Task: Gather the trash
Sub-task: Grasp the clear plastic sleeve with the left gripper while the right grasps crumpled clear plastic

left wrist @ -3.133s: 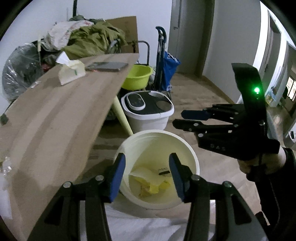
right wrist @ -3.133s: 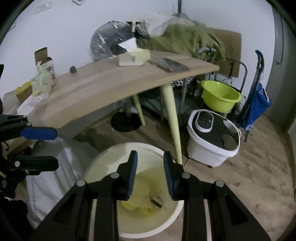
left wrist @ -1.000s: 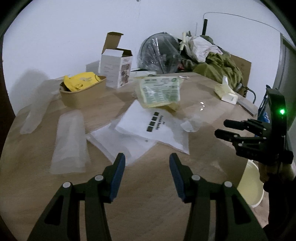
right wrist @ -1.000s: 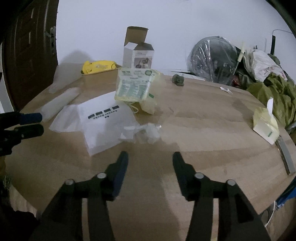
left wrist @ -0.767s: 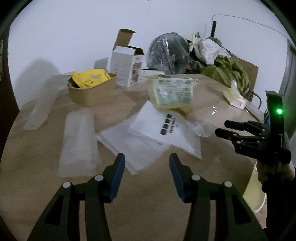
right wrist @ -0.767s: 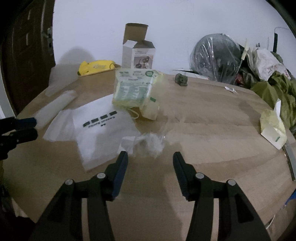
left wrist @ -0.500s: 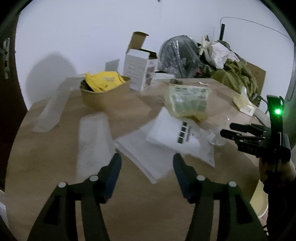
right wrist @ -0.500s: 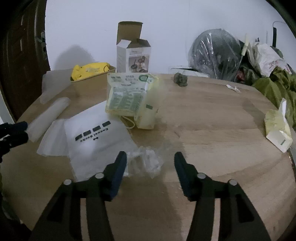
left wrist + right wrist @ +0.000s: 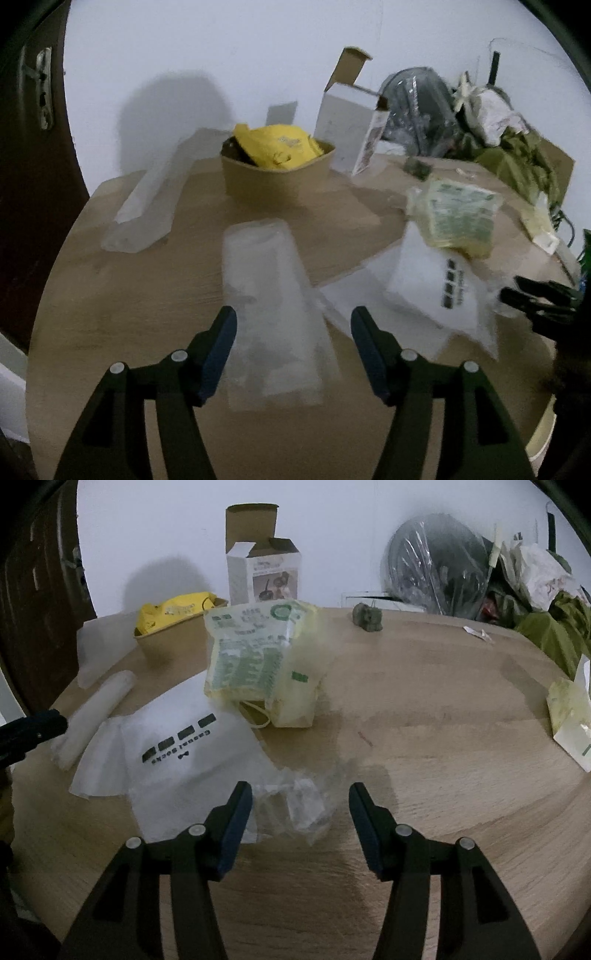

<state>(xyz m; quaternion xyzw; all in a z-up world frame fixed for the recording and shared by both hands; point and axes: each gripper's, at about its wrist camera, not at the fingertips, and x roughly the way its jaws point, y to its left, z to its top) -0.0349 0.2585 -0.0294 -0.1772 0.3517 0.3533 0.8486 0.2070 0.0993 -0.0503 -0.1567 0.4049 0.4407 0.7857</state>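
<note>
progress: early; much trash on desk (image 9: 443, 738) | left tongs (image 9: 293, 325) open over clear sleeve (image 9: 266, 295); right tongs (image 9: 301, 799) open at crumpled wrap (image 9: 295, 805); we hold nothing

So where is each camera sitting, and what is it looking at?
Left wrist view: sits on the left gripper, looks along its open fingers at a clear plastic sleeve on the wooden table; the right gripper pokes in at the right edge.
Right wrist view: sits on the right gripper, looks down at crumpled clear plastic; the left gripper shows at the left edge.
Both views share the white socks bag, the green-printed packet and the brown bowl with a yellow wrapper.
</note>
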